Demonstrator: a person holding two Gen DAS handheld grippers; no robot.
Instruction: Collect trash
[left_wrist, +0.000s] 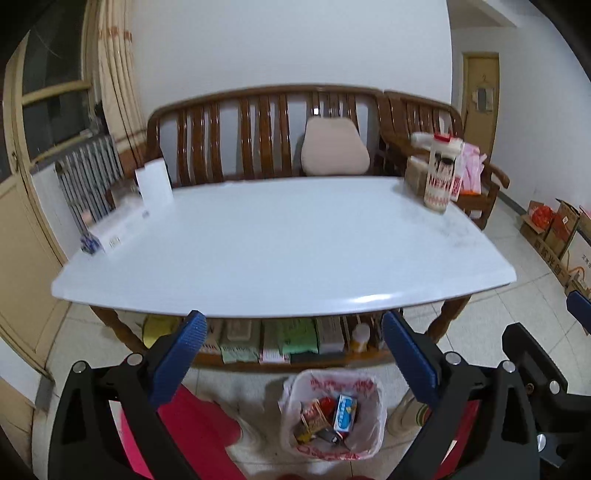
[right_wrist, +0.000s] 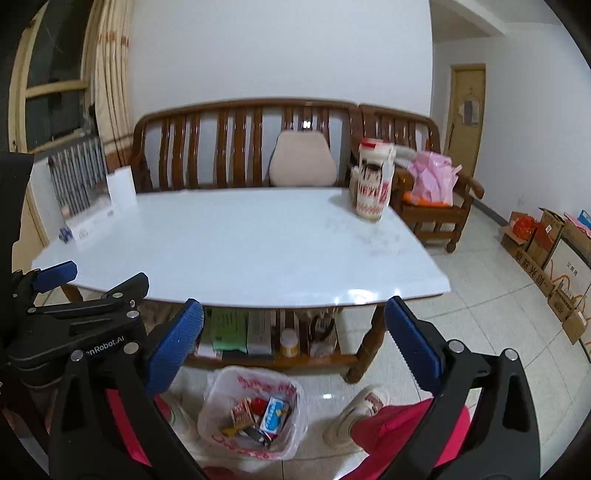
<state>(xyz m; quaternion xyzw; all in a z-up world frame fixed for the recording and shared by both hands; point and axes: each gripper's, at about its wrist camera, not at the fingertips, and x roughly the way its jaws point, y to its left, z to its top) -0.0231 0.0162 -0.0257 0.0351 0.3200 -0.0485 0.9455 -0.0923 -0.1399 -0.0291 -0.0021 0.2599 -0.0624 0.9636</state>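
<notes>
On the floor in front of the table stands a small bin lined with a white plastic bag (left_wrist: 330, 413) (right_wrist: 255, 413). Inside lie several small packets, among them a blue and white box (left_wrist: 345, 412) (right_wrist: 274, 415) and a red and yellow carton (left_wrist: 313, 415) (right_wrist: 242, 412). My left gripper (left_wrist: 293, 365) hangs open above the bin, blue pads wide apart, nothing between them. My right gripper (right_wrist: 295, 358) is open too, empty, up above the bin. The left gripper's black frame (right_wrist: 74, 321) shows at the left edge of the right wrist view.
A white-topped wooden table (left_wrist: 273, 240) (right_wrist: 236, 243) carries a red and white patterned canister (left_wrist: 441, 173) (right_wrist: 373, 181) at the back right and white boxes (left_wrist: 118, 229) at the back left. A wooden bench (left_wrist: 258, 133) stands behind. Cardboard boxes (right_wrist: 550, 258) line the right wall. The person's red trouser legs (left_wrist: 192, 432) (right_wrist: 402, 424) flank the bin.
</notes>
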